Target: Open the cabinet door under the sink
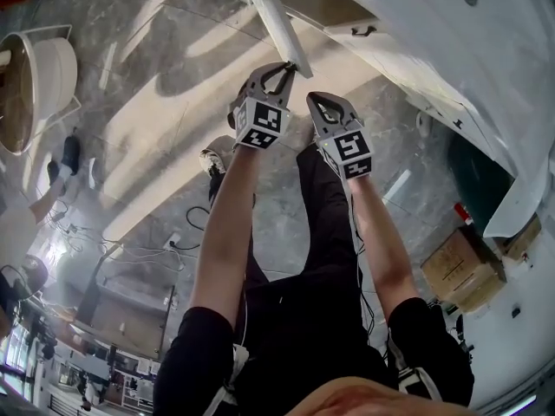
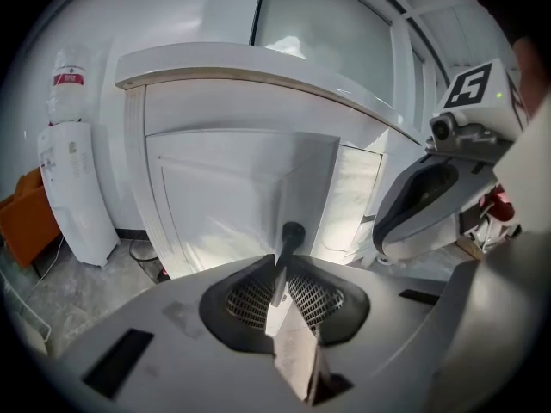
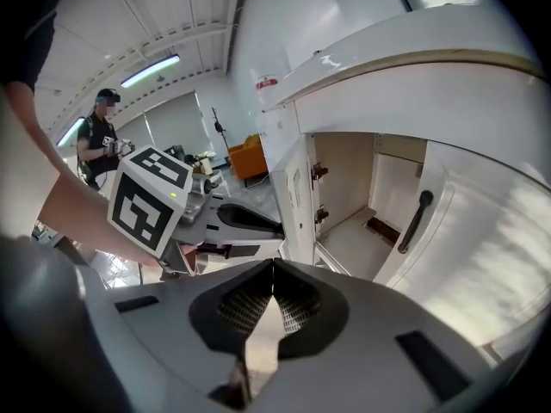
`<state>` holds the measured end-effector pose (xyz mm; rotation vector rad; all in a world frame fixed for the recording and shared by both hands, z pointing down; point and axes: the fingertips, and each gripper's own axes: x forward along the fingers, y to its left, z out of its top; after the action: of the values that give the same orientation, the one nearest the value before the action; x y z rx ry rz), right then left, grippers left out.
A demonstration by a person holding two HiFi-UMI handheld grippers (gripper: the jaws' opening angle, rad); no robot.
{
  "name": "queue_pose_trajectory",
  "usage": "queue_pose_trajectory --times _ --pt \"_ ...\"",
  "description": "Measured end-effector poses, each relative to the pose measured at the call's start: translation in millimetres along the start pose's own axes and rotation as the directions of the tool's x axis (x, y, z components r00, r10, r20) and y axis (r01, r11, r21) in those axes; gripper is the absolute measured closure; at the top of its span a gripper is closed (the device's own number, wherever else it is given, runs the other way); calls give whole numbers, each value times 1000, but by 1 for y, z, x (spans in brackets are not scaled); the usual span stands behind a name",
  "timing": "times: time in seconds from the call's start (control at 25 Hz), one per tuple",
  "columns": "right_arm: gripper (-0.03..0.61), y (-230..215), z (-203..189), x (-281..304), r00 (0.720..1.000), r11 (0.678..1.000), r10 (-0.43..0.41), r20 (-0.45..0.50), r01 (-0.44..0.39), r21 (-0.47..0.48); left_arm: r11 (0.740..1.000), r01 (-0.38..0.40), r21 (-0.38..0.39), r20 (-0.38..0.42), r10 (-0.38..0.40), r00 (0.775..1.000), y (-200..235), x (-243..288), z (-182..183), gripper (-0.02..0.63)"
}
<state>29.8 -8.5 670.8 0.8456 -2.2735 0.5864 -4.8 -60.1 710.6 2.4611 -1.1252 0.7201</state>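
Observation:
The white cabinet door under the sink counter stands swung out, and the beige cabinet inside shows behind it. My left gripper is shut on that door's black handle, which sticks up between the jaws in the left gripper view. Just right of it, my right gripper is shut on nothing, its tips meeting in front of the open cabinet. The neighbouring door, with a black handle, is closed.
A white water dispenser and an orange seat stand left of the cabinet. Cardboard boxes lie at the right, cables on the marble floor. Another person stands far off. A white round stand is at the left.

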Motion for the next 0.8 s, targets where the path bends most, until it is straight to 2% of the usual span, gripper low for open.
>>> queue_pose_trajectory --times 0.32,0.4,0.56,0.8 --pt "520 33 -2 21 1000 999 -29 9 28 47 997 40 65 -7 -39 999 21 -34 -22 565" --pt "520 45 -1 30 1000 998 -23 15 22 51 996 34 81 -5 -33 999 34 -46 -29 565" --pt "520 67 2 47 1000 998 -12 23 11 55 998 4 65 3 -4 1000 65 -70 -44 565" --pt "520 93 9 61 999 997 -18 42 15 71 993 -9 119 -4 10 1000 106 -95 -55 569"
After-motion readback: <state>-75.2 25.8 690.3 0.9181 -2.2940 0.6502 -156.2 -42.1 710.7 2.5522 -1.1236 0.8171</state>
